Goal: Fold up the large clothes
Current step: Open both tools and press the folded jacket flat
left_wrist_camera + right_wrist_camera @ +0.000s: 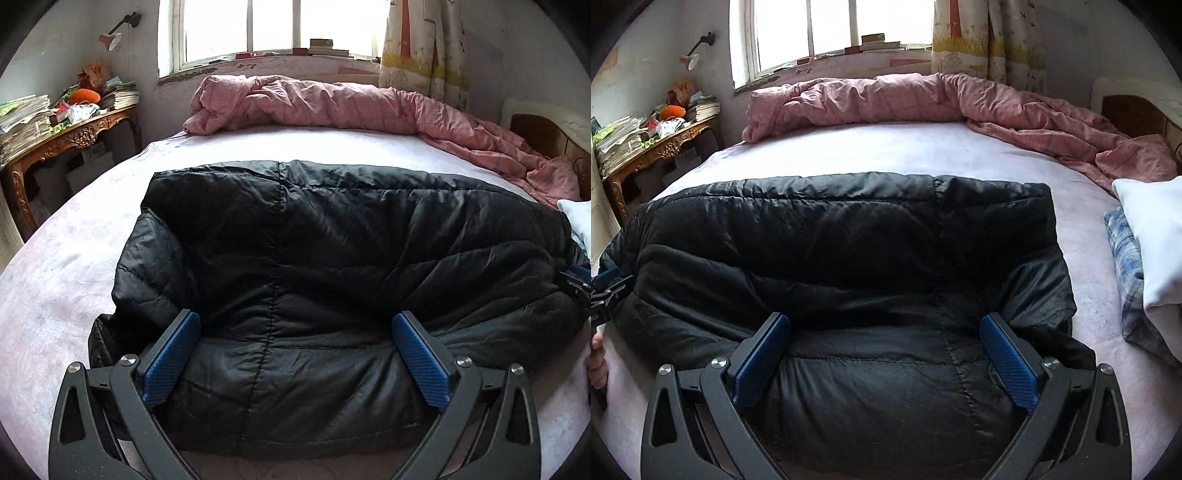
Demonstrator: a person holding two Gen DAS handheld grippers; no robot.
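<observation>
A black quilted puffer jacket (314,258) lies folded on the pale pink bed sheet (62,280); it also shows in the right wrist view (849,266). My left gripper (295,354) is open, its blue pads (173,354) wide apart over the jacket's near left edge, holding nothing. My right gripper (886,354) is open too, blue pads (1008,362) spread over the jacket's near right part. The right gripper's tip shows at the far right of the left wrist view (576,280), and the left gripper's tip at the far left of the right wrist view (609,291).
A crumpled pink quilt (332,103) lies along the far bed edge under the window. A white pillow (1152,236) and blue plaid cloth (1126,254) lie at right. A carved wooden table (66,136) with stacked papers stands at left. A headboard (1134,110) is at the right.
</observation>
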